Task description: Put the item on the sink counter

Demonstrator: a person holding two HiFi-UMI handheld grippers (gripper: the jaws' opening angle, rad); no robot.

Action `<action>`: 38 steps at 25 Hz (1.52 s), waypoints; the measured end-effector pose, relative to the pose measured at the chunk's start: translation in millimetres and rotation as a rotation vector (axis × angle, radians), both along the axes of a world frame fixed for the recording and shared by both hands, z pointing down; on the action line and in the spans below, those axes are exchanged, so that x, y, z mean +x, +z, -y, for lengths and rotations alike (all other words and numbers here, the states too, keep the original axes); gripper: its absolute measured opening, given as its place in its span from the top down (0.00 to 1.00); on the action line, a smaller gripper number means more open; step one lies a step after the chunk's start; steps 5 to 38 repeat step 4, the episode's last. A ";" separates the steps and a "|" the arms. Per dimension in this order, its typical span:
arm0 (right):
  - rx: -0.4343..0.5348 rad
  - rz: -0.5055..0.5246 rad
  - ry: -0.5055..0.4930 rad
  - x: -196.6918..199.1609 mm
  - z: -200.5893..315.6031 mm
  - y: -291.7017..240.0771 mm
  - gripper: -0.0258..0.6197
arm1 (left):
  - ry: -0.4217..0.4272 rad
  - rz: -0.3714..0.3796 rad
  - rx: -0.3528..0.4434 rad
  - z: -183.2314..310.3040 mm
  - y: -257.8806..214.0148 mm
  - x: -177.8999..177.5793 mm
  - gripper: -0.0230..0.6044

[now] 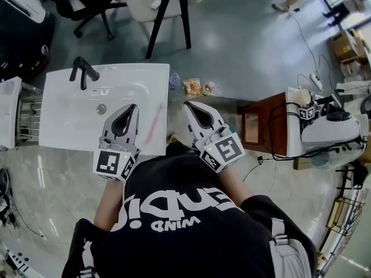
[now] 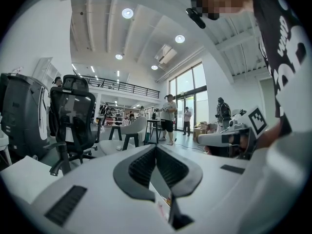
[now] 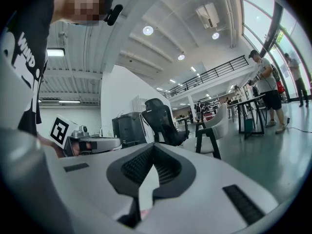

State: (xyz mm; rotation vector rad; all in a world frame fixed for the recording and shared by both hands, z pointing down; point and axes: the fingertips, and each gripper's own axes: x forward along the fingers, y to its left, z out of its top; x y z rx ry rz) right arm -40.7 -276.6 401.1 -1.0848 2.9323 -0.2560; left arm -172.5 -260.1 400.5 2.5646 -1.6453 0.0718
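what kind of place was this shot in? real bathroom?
Probably not. It looks like an open office or lab hall with a mock-up: the white sink counter with its black faucet stands alone in the open, near an office chair, a mezzanine railing and a loose cable.

We are looking down on a white sink counter (image 1: 64, 97), which is carrying a black faucet (image 1: 83, 72) at its far edge, with a round drain (image 1: 101, 108) sitting in the basin. A pink toothbrush (image 1: 154, 124) is lying on the flat strip along the counter's right side. Just past that side, we are seeing a small bottle (image 1: 174, 81), a snack packet (image 1: 192, 87) and a small round thing (image 1: 208, 87) resting in a row, seemingly on the grey floor (image 1: 243, 45).
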 end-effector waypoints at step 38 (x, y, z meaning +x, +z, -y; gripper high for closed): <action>0.000 0.001 -0.002 0.5 0.2 -0.3 0.93 | -0.019 0.010 -0.007 1.5 1.4 -2.3 0.93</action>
